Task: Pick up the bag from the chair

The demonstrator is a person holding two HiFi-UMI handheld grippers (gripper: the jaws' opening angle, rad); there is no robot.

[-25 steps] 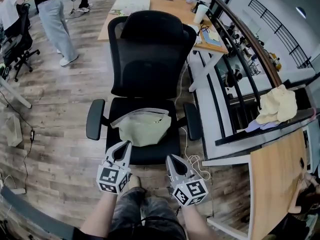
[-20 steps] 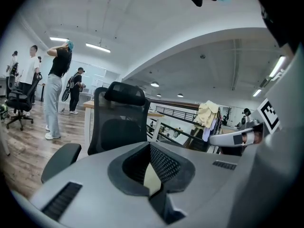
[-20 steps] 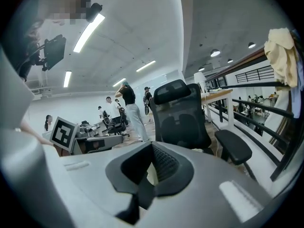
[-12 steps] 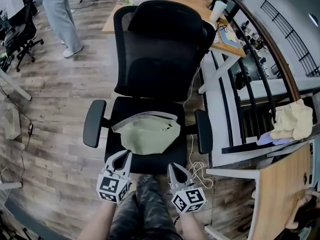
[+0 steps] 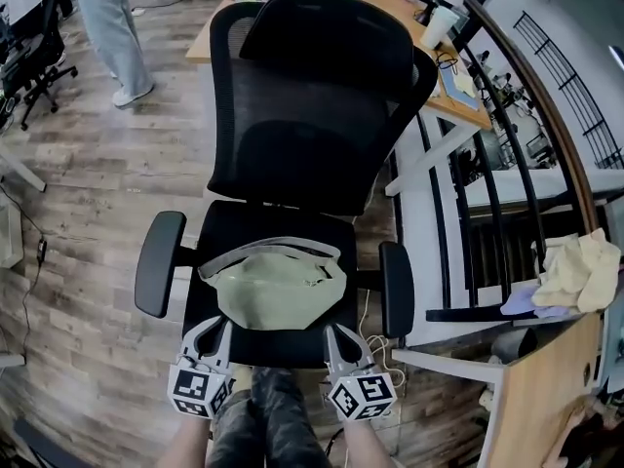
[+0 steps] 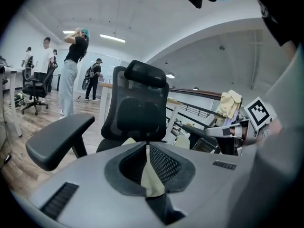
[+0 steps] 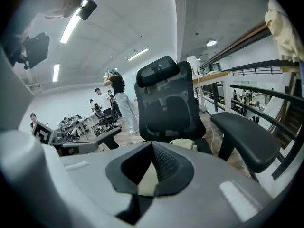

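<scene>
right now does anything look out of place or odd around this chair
The pale green bag lies slumped on the chair seat, where someone would sit. A white cable trails loose beside the seat, and a cream cloth sits crumpled off to the side. Nothing looks spilled or broken.

— Where does the head view sit?
— High above the chair (image 5: pixel 302 115), facing steeply down; left gripper (image 5: pixel 213 328) and right gripper (image 5: pixel 337 334) sit at its bottom edge.
— The gripper views?
— Low, close, looking along their jaws; both share the backrest (image 6: pixel 140 113) beyond the tips.
</scene>
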